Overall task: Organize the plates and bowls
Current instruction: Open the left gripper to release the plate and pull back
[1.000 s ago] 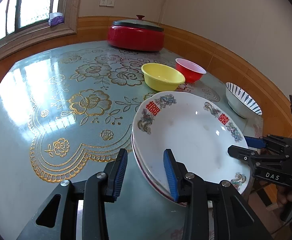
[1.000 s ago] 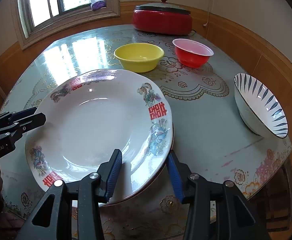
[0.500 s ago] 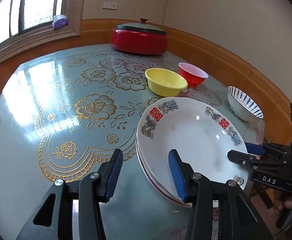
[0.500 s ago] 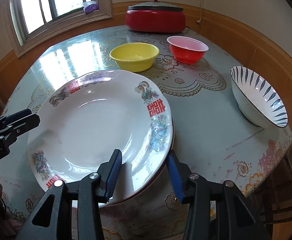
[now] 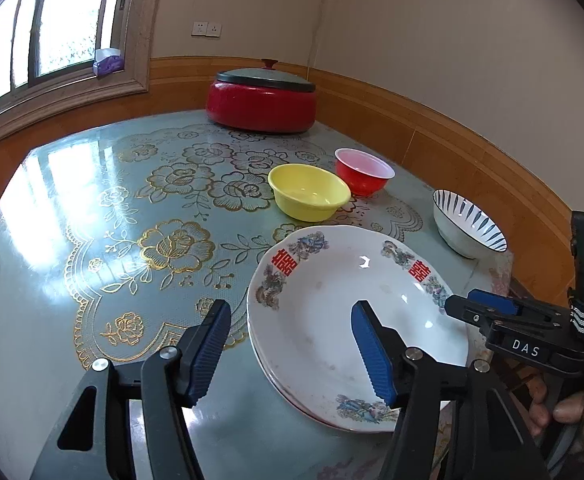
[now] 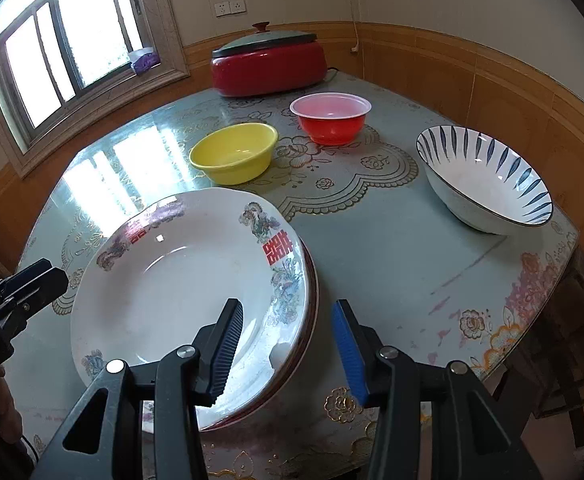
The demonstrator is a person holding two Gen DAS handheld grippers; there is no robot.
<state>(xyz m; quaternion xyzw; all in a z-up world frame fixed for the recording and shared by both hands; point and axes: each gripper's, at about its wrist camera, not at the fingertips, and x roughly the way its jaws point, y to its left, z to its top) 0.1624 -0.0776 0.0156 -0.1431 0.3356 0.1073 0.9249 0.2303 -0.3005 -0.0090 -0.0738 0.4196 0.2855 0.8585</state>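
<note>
The white flowered china plates (stacked on the table) sit between both grippers' wide-open, empty jaws.

A home dining room. The worktop is a round table under a glossy teal cover printed with gold flowers. Household crockery sits on it: stacked plates, a yellow bowl, a red bowl, a striped bowl and a red lidded pot. Wood wainscot lines the cream walls, with a framed window, a tissue pack on its sill, and wall sockets.
</note>
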